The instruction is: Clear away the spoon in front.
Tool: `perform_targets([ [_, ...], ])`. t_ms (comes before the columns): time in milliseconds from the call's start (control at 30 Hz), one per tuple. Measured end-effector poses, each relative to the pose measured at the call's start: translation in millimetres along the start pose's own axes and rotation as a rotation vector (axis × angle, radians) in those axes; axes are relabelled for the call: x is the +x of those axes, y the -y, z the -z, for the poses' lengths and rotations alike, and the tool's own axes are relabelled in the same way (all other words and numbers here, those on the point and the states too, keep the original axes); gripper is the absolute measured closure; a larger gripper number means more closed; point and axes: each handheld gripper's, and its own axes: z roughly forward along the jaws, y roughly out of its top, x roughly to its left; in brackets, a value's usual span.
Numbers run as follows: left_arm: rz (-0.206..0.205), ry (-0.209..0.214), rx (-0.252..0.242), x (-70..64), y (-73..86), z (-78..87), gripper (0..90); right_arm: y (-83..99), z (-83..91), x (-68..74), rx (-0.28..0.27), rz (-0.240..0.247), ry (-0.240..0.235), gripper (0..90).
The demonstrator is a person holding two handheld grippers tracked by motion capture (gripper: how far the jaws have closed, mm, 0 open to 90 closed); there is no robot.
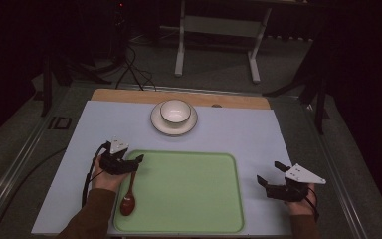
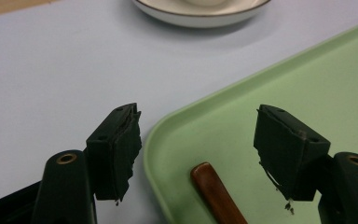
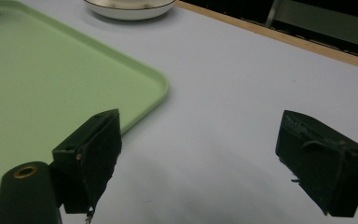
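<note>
Nearest, bottom left in high view: brown wooden spoon (image 1: 128, 198) lying inside the green tray (image 1: 189, 226), along its left edge, bowl end toward the person, handle pointing away. Handle tip (image 2: 204, 170) seen in left gripper view, resting on tray floor just inside the rim.

Left claw (image 1: 128, 162) poised over handle end of spoon, at tray's near-left corner region. Jaws spread wide, nothing between them; one jaw outside the rim over the tabletop (image 1: 79, 149), the other over the tray. Not yet touching the spoon, as far as can be told.

Right claw (image 1: 270, 174) resting off to the right of the tray on bare tabletop, jaws likewise spread, empty. Tray corner (image 3: 161, 84) just to its left in right gripper view.

Farther back, centre: white bowl (image 1: 174, 111) sitting on a white plate (image 1: 159, 125), well apart from the tray's far edge.

Step in hand, by judgement: picking up the spoon by its handle. To do it well:
- Shift inward so both jaws clear the rim and straddle the handle, not the rim.
- Lower until pads flank the handle a little below its tip; handle lies flat and low, so approach steeply.
- Close squarely across the narrow width; risk of spoon rolling or sliding on smooth tray.
- Lift straight, bowl end trailing.
</note>
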Motion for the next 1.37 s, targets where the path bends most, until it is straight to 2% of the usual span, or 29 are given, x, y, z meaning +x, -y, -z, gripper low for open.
perform_targets([
  [267,0.005,-0.025,-0.049,3.7,-3.0,12.7,31.1,0.0,0.9,-0.9,-0.008,0.0,0.004,14.0],
  [367,0.036,-0.031,-0.082,10.8,-3.4,22.2,30.9,-0.1,1.7,-1.2,-0.012,-0.004,0.008,14.0],
  [600,0.067,-0.064,-0.151,24.2,-1.5,44.0,31.0,-0.2,3.5,-2.5,-0.02,-0.012,0.013,14.0],
  [733,0.069,-0.068,-0.184,28.9,0.3,53.5,31.1,-0.2,4.8,-3.7,-0.031,-0.013,0.019,14.0],
  [1167,0.04,-0.08,-0.235,33.1,10.0,76.1,31.3,1.0,12.1,-9.0,-0.072,-0.04,0.045,13.9],
  [1367,0.058,-0.106,-0.255,39.3,16.0,84.5,31.2,1.0,13.8,-10.2,-0.088,-0.042,0.048,13.8],
])
